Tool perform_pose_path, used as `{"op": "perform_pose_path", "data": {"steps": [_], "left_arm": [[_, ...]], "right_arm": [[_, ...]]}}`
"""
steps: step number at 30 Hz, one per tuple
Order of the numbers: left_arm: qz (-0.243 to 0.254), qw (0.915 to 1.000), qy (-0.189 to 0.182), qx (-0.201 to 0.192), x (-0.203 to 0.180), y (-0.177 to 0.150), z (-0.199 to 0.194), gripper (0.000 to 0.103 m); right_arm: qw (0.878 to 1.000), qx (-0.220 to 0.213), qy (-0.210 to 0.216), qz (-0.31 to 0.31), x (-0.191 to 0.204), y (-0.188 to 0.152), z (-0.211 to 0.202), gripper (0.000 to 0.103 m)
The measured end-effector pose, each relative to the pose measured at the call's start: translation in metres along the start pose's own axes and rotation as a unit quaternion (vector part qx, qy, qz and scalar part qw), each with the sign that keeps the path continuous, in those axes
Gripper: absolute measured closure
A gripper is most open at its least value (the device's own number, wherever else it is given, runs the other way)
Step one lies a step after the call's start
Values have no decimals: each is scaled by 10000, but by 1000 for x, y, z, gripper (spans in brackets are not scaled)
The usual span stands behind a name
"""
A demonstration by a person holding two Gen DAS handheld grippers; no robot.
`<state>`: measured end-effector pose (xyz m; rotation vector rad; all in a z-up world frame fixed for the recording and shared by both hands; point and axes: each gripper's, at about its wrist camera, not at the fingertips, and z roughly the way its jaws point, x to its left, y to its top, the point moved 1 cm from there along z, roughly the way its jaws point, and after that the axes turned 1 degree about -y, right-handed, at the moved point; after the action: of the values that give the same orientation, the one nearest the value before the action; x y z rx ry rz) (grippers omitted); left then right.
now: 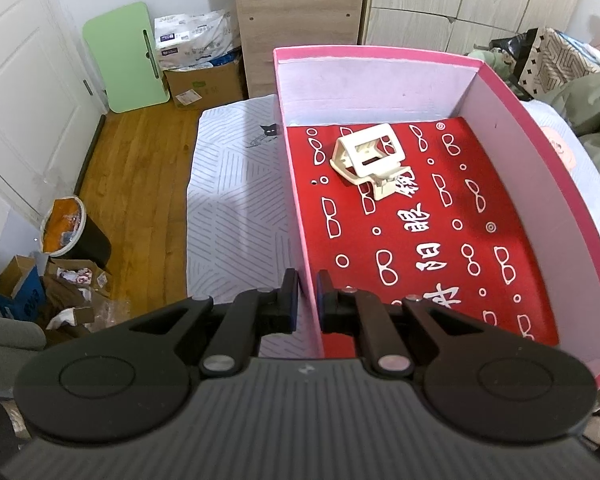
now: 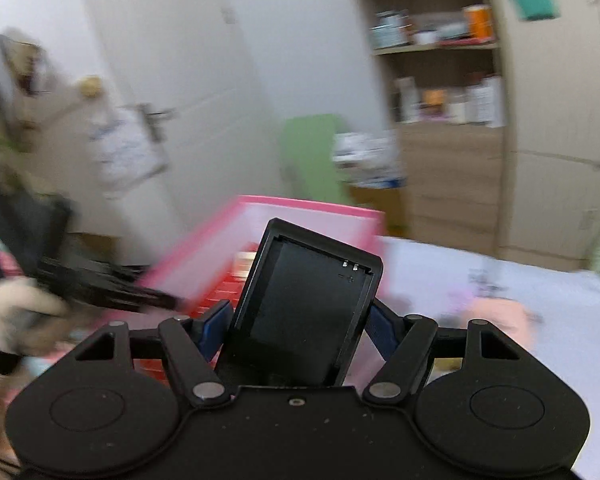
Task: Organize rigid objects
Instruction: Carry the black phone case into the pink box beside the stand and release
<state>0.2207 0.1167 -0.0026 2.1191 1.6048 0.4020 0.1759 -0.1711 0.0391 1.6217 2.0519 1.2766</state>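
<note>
A pink box (image 1: 540,152) with a red patterned lining sits on the bed. A white folding stand (image 1: 370,158) lies inside it near the far wall. My left gripper (image 1: 308,292) is shut on the box's left wall, one finger on each side. My right gripper (image 2: 296,320) is shut on a black battery charger cradle (image 2: 304,312), held upright above the bed, right of the pink box (image 2: 260,216). The right wrist view is motion-blurred. The left gripper (image 2: 100,284) and its gloved hand show at the left there.
The bed sheet (image 1: 236,200) extends left of the box. A wooden floor (image 1: 140,152), a bin (image 1: 72,228) and cardboard clutter lie left of the bed. A wooden cabinet (image 1: 296,28) and wardrobe stand behind. Clothes and bags (image 1: 572,80) pile at the right.
</note>
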Motion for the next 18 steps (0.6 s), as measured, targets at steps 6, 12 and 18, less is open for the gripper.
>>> {"op": "perform_pose_path", "data": {"steps": [6, 12, 18], "left_arm": [[-55, 10000, -48, -37, 2, -1, 1, 94], [15, 10000, 5, -30, -3, -1, 1, 94], [11, 10000, -3, -61, -2, -2, 2, 94]], "right_arm": [[9948, 401, -95, -932, 44, 30, 56, 27], [9814, 1651, -24, -979, 38, 47, 141, 27], [9586, 1881, -1064, -1857, 42, 55, 190, 27]]}}
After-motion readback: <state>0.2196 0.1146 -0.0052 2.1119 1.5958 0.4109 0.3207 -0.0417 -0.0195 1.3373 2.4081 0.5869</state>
